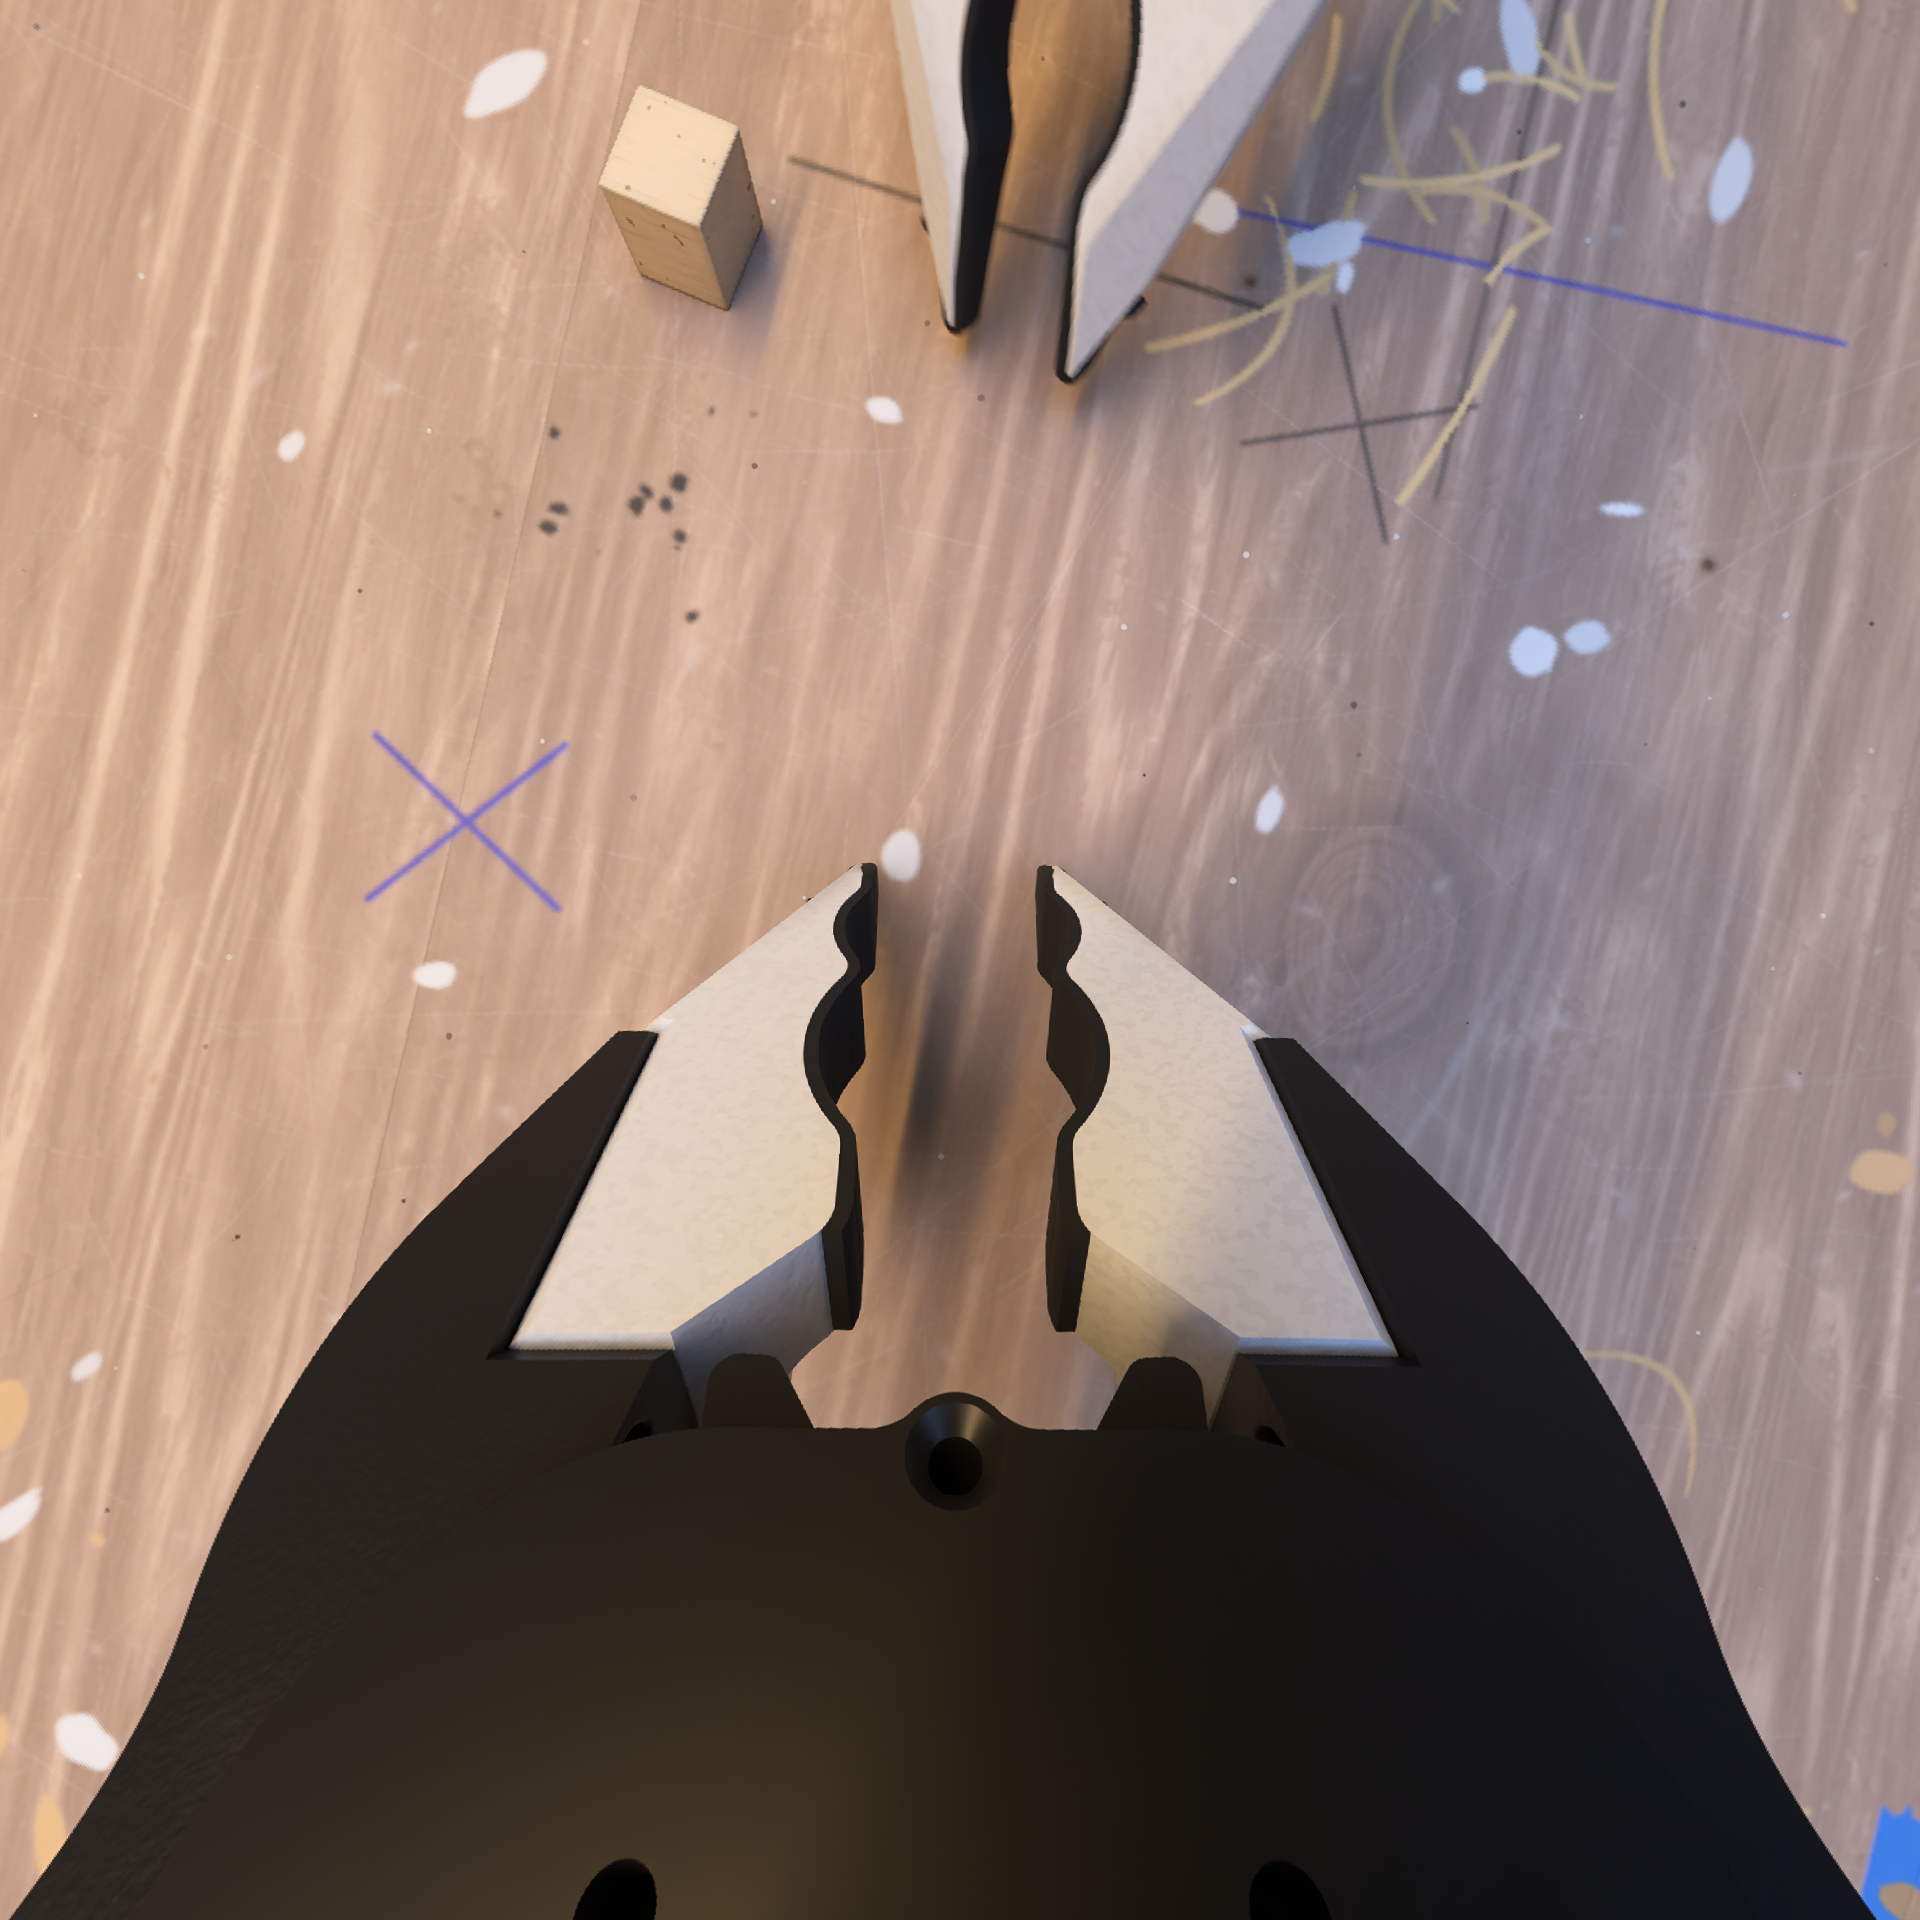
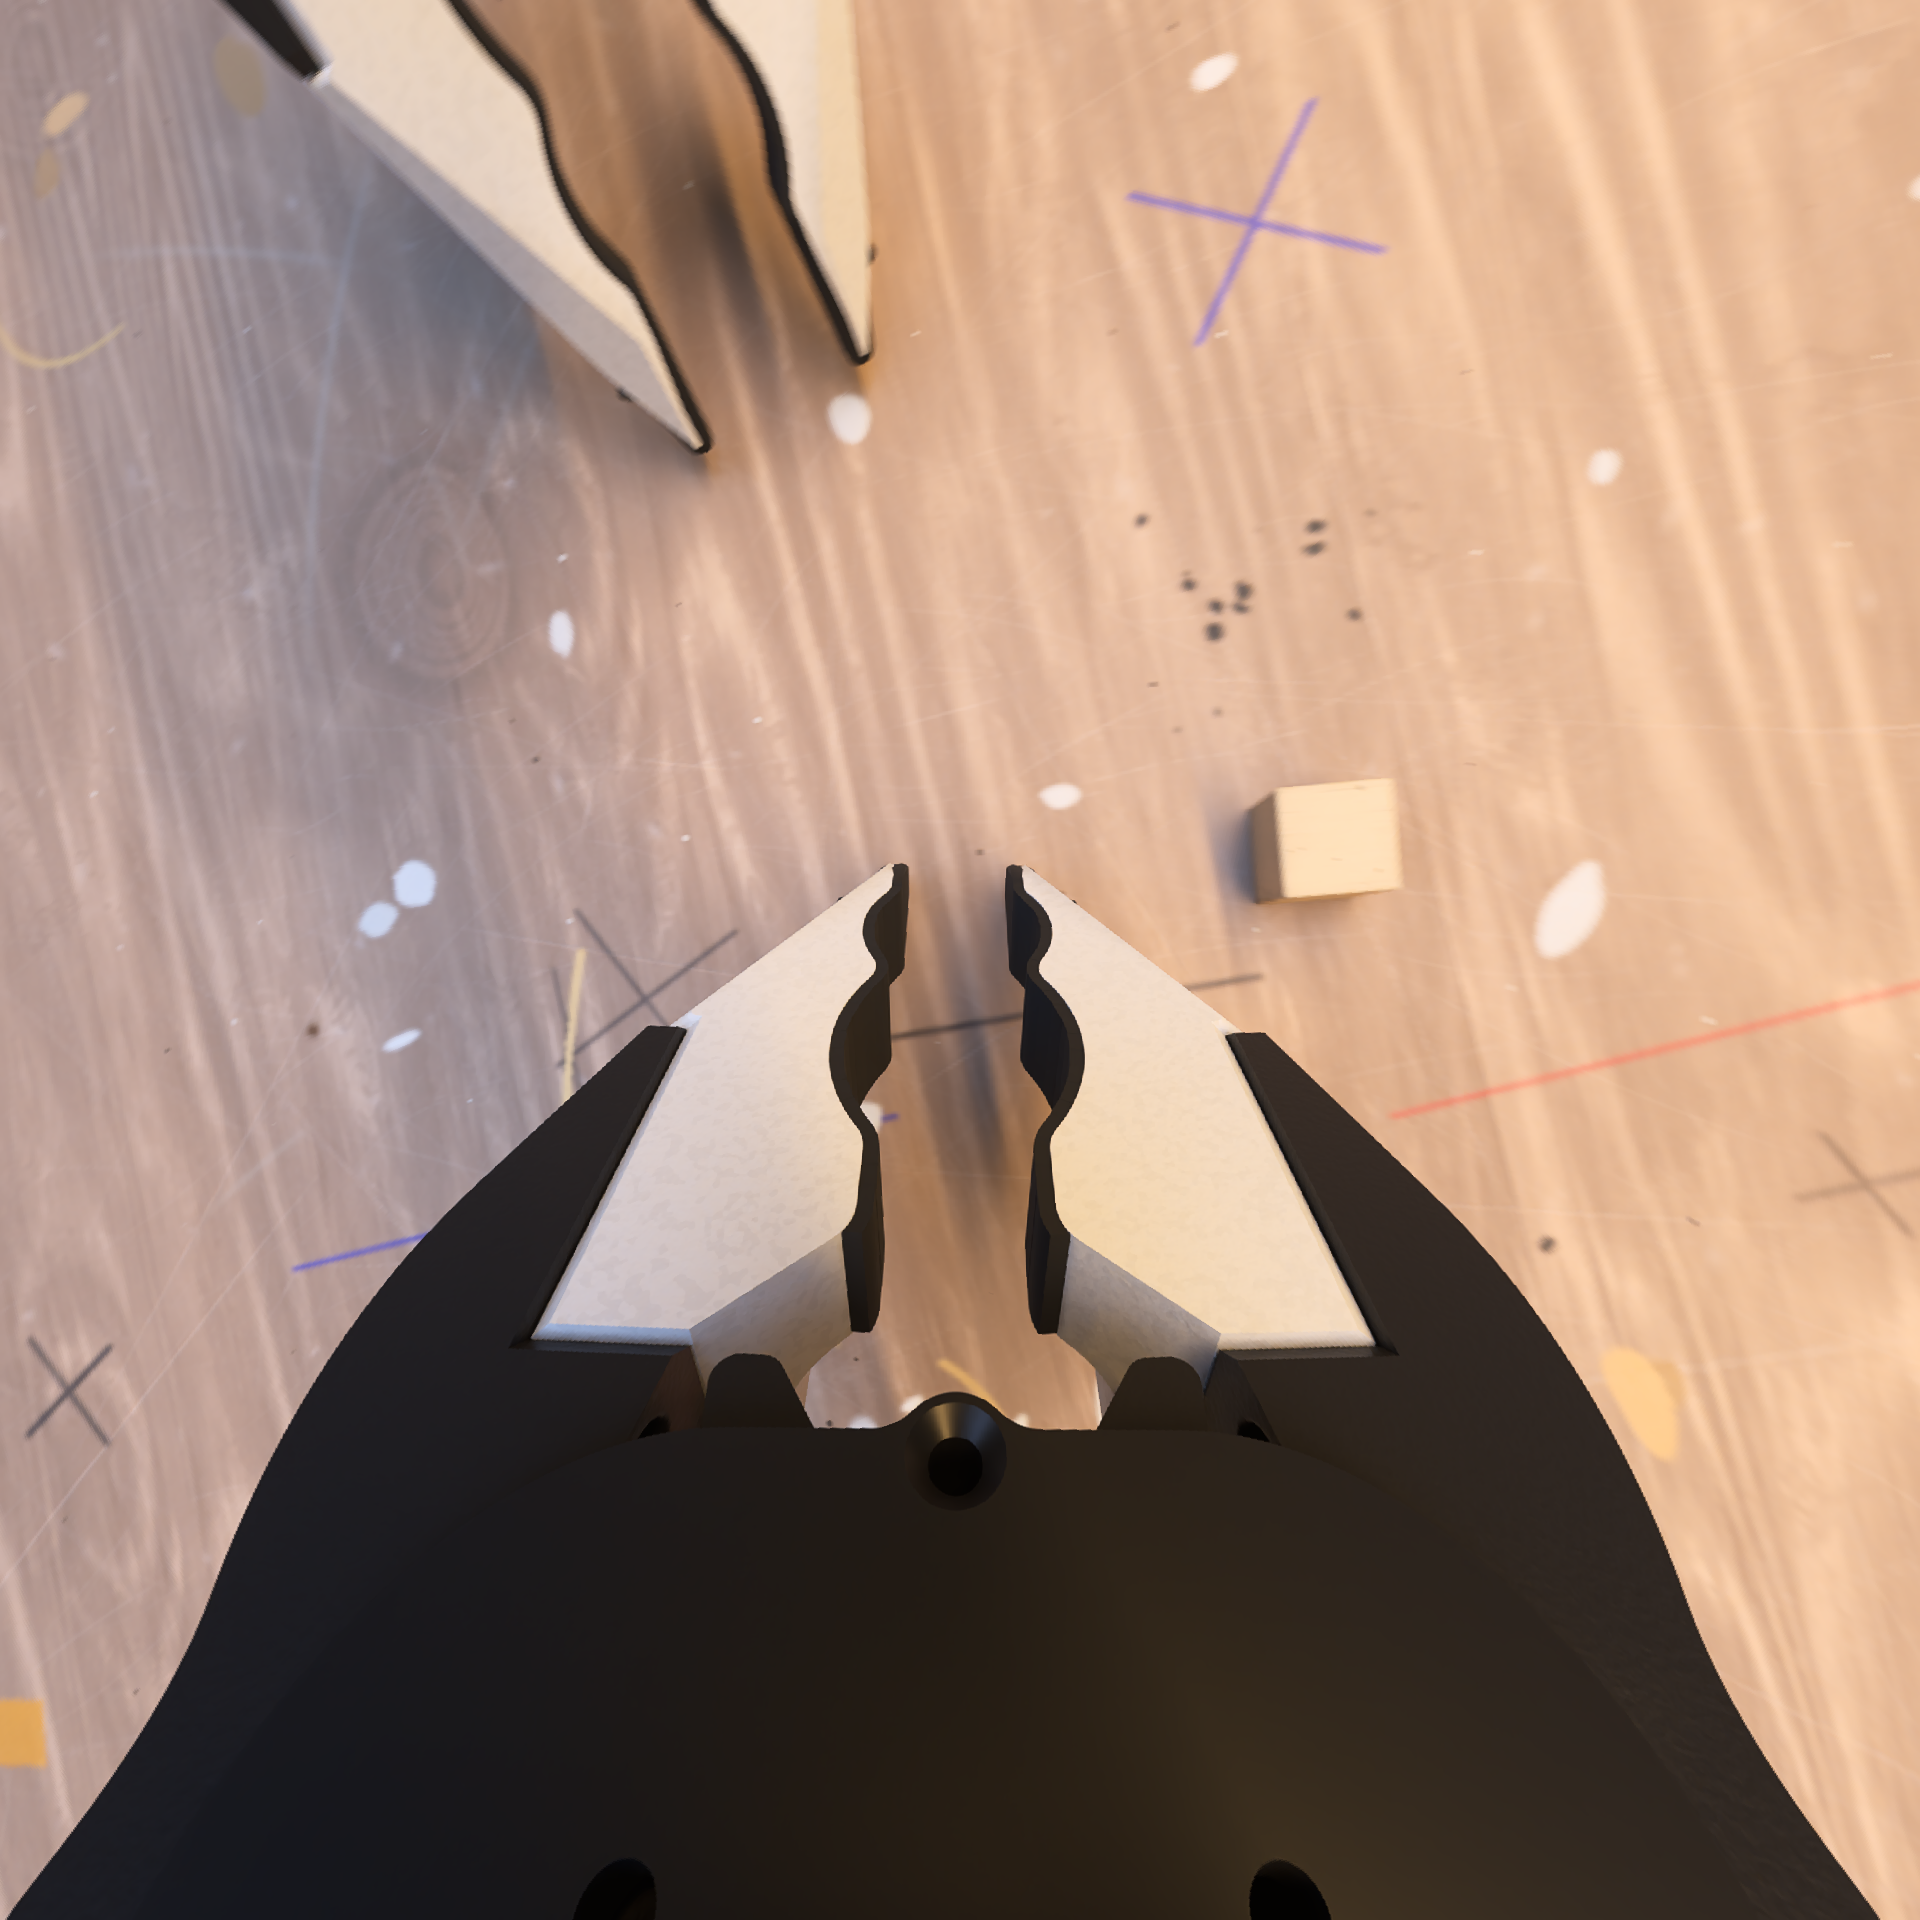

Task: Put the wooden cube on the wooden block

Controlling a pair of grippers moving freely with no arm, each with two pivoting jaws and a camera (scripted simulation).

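One pale wooden cube (image 2: pixel 1330 840) stands on the wooden table top, just right of and slightly ahead of my right gripper (image 2: pixel 956 873). It also shows in the left wrist view (image 1: pixel 681 192), far off at the upper left, where it looks taller than it is wide. I see no second wooden piece. My left gripper (image 1: pixel 956 873) is open and empty over bare table. My right gripper is open a little less wide and is also empty. The two grippers face each other: the right gripper (image 1: pixel 1018 348) shows at the top of the left wrist view, and the left gripper (image 2: pixel 777 400) at the upper left of the right wrist view.
The table top (image 1: pixel 727 675) is paint-flecked wood with drawn crosses and lines, such as a blue cross (image 1: pixel 465 821) and a red line (image 2: pixel 1662 1049). These marks are flat. No other objects show.
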